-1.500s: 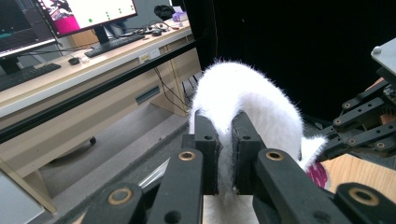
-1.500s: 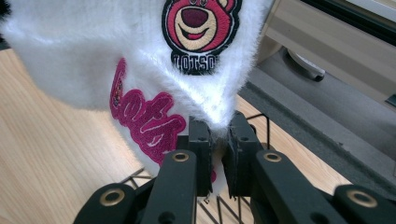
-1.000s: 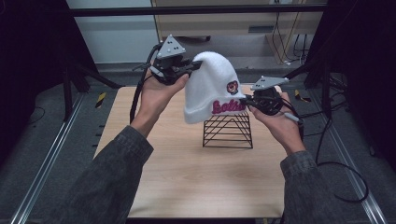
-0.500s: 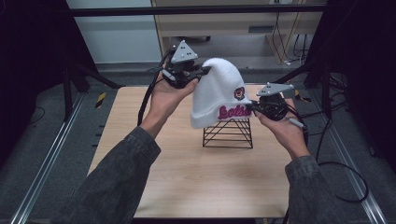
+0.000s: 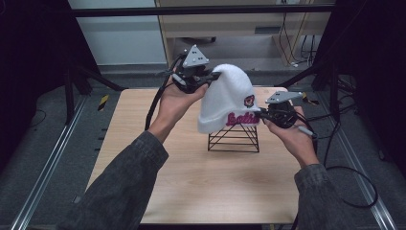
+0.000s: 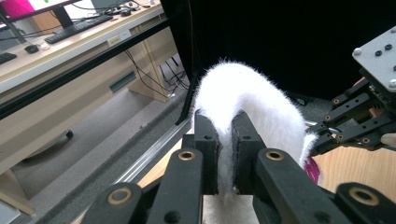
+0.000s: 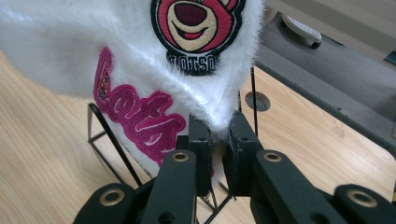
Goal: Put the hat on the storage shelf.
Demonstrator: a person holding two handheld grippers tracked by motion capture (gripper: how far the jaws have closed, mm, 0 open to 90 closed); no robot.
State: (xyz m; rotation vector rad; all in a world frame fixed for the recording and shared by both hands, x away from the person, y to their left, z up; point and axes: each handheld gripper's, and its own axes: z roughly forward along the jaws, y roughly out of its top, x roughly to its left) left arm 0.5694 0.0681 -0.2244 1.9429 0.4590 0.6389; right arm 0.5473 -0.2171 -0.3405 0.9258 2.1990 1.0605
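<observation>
Above black wire stand (image 5: pixel 233 139), bench (image 5: pixel 191 182) twelve o'clock: fluffy white beanie (image 5: pixel 225 98); left claw (image 5: pixel 210 76) pinching crown, right claw (image 5: pixel 258 114) pinching cuff; step: lowering onto stand; next: seat cuff squarely.

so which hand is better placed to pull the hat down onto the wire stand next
Probably the right. Its claw grips the white hat at the brim edge, right beside the black wire stand. The left claw pinches the crown higher up, better for steadying.

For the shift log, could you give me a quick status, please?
Left gripper shut on white hat, at its top. Right gripper shut on its brim. Hat over wire stand. Nothing obstructing.
</observation>
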